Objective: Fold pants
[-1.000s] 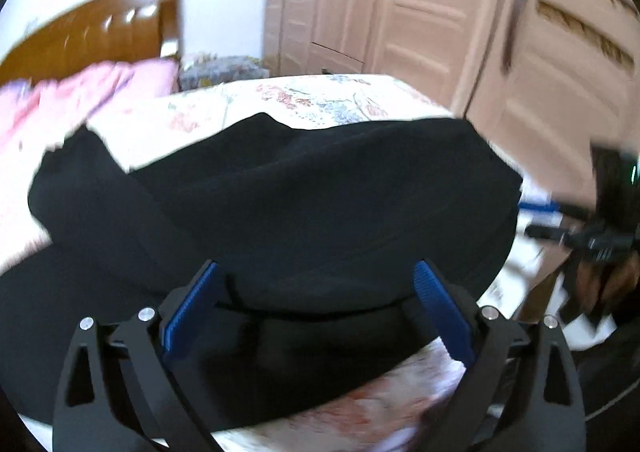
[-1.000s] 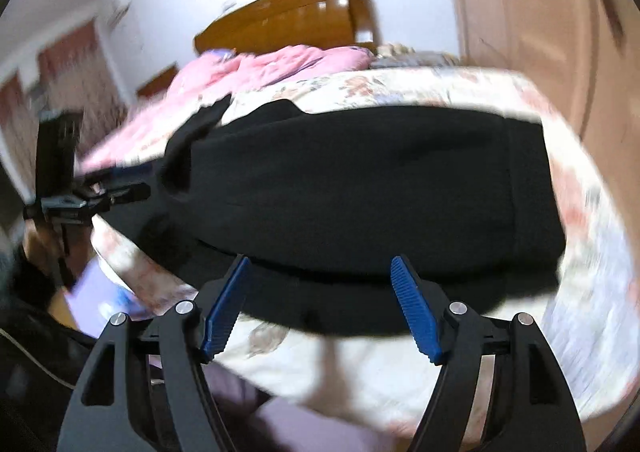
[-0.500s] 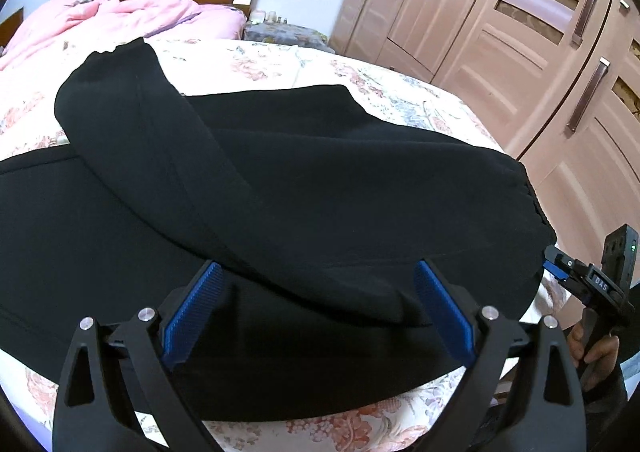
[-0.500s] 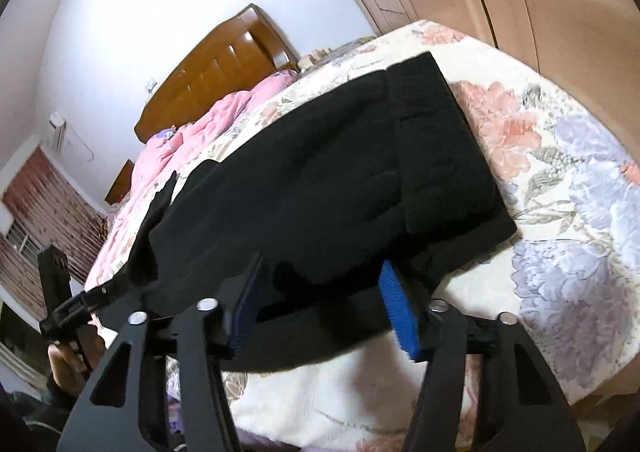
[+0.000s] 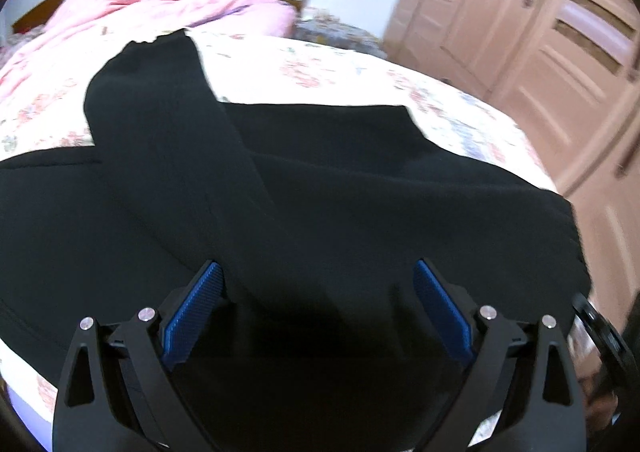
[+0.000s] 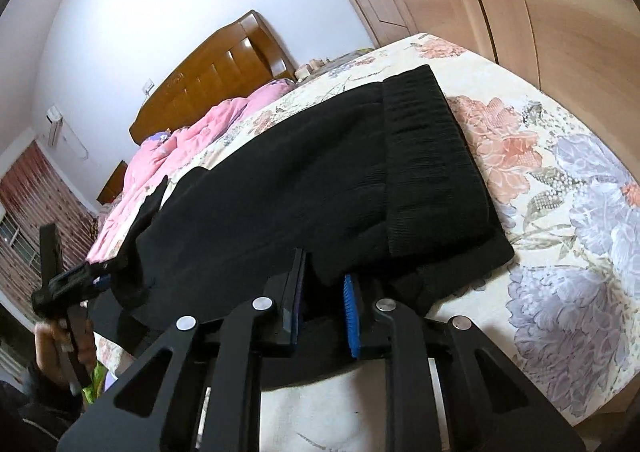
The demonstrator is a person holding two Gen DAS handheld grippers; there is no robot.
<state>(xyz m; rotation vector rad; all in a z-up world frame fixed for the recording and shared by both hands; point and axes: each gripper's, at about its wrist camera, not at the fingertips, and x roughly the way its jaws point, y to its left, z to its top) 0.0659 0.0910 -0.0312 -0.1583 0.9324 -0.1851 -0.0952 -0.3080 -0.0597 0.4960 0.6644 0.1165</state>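
Black pants lie folded on the floral bed, with one leg crossing diagonally toward the pillows. My left gripper hovers low over the near part; its jaws stand wide and are closing slightly, with fabric lying between the pads untouched. In the right wrist view the ribbed waistband lies on the right end of the pants. My right gripper is at the near folded edge, its jaws closing to a narrow gap filled with the black fabric. The left gripper shows at that view's left edge.
The floral bedsheet runs to the bed's edge close in front of me. A pink quilt and a wooden headboard sit at the far end. Wardrobe doors stand along the right side. A hand holds the left gripper.
The right jaws went from wide apart to nearly together around the pants' near edge. The left gripper came lower and closer over the pants, and its view rolled.
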